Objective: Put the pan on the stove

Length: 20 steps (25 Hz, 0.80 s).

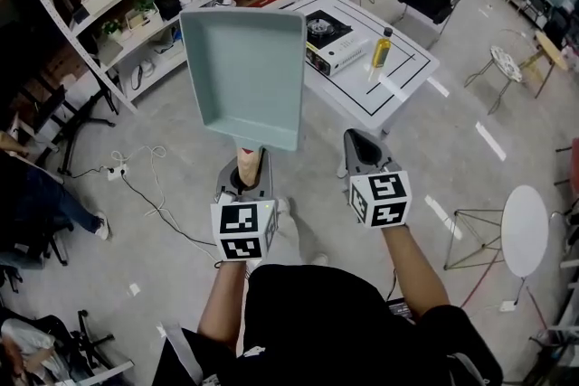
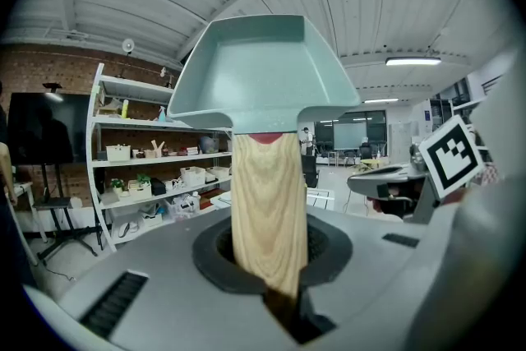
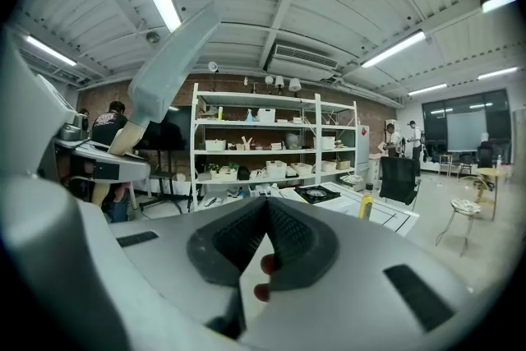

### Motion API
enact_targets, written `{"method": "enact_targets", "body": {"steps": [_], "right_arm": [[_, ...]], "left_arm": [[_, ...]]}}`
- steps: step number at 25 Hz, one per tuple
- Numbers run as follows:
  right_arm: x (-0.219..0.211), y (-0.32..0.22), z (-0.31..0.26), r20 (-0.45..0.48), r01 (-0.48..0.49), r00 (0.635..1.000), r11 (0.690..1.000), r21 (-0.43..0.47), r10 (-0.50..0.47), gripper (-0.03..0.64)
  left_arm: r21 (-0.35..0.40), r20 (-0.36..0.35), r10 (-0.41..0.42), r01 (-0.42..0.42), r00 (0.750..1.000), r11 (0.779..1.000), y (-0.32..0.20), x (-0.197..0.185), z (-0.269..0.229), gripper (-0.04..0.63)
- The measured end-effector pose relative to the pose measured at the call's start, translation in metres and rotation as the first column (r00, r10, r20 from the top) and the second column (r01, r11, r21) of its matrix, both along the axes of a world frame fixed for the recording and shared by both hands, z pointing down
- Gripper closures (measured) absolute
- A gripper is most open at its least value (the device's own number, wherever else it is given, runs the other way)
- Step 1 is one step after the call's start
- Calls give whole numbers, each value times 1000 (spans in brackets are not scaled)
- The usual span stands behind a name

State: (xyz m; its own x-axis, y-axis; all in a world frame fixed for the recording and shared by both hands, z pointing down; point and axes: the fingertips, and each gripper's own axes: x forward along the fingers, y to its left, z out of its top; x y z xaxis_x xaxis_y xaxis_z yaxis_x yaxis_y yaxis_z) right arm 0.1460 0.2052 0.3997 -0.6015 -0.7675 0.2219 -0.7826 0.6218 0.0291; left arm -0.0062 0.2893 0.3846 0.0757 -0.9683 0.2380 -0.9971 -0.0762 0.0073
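Pan (image 1: 242,77) hung in the air in front of me, not on the stove, its mint-green hollow tipped toward my head and its wooden handle (image 1: 247,165) pointing back at me. Far to the left stood the shelf (image 1: 136,9) with its bins and boxes. My left gripper (image 1: 246,181) was pinching that handle. In the left gripper view the pale wood ran down between the two pads, which pressed on it from both sides, and the pan spread out above them.

In the head view the stove (image 1: 327,30) showed just past the pan's upper right corner. It sat on the white table (image 1: 403,77) with its black burner up, and the pan was not touching it. A yellow bottle (image 1: 382,48) stood upright on the table, right of the stove.

My right gripper (image 1: 360,145) was beside the left one, near it but apart. In the right gripper view its pads were pressed together at the tip with nothing between them. Further right a round white side table (image 1: 525,230) stood on the floor.
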Motion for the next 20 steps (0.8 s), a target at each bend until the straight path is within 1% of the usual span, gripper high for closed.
{"method": "enact_targets", "body": {"steps": [10, 16, 20], "right_arm": [[-20, -24, 2, 1, 22, 1000, 1000, -2, -22, 615], [-32, -55, 4, -11, 18, 1000, 1000, -5, -18, 615], [-45, -83, 5, -10, 14, 1000, 1000, -6, -14, 615]], "left_arm": [[4, -5, 1, -1, 1000, 1000, -30, -16, 4, 548], [4, 5, 9, -9, 1000, 1000, -65, -27, 5, 548], [7, 4, 29, -29, 1000, 1000, -93, -36, 5, 548]]}}
